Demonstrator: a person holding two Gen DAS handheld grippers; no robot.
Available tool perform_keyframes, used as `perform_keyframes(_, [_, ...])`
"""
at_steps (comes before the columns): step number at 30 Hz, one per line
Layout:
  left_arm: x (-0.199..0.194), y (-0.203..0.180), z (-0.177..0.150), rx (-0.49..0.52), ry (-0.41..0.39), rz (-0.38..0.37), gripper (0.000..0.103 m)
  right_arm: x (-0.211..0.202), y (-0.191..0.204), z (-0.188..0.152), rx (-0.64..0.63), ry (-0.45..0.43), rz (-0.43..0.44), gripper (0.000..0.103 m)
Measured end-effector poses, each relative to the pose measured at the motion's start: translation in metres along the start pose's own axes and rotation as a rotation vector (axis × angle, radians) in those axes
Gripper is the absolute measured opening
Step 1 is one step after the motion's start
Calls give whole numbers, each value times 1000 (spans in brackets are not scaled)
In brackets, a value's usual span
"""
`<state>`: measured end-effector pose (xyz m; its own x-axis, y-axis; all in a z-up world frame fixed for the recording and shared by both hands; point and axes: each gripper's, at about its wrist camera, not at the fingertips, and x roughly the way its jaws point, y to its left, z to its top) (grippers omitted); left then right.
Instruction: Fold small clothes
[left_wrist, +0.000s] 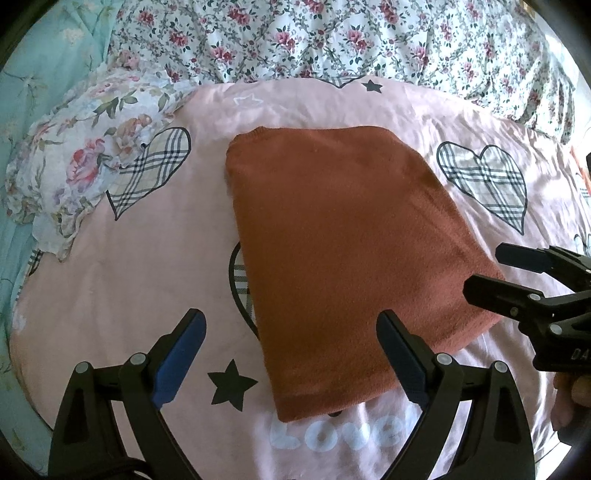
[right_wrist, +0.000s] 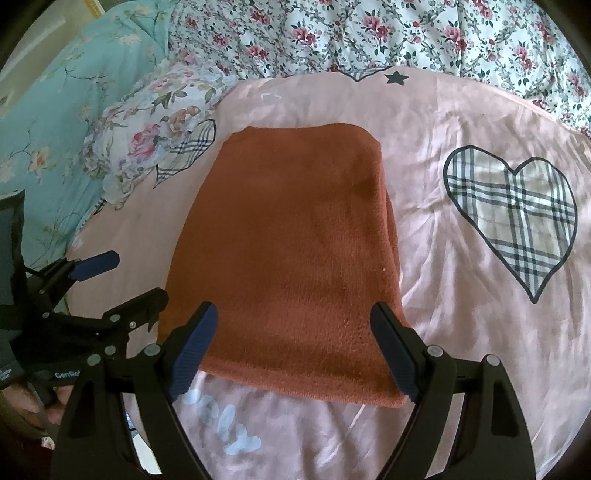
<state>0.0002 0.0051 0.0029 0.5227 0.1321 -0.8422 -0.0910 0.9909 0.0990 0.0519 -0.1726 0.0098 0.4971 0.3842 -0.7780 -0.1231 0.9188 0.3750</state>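
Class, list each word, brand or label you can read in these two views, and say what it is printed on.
"Love": white letters on the pink sheet, partly under the folded rust-brown cloth, left wrist view.
White letters on the sheet in the right wrist view: too smeared to read.
"Gen…": white print on the left hand-held gripper, rest blurred.
"DA…": on the right hand-held gripper, cut off.
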Motion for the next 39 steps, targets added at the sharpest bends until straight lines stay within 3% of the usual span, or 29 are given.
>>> perform_keyframes(39, [11,5,12,-10,3,-8,95,9,3,10,0,5,2,85])
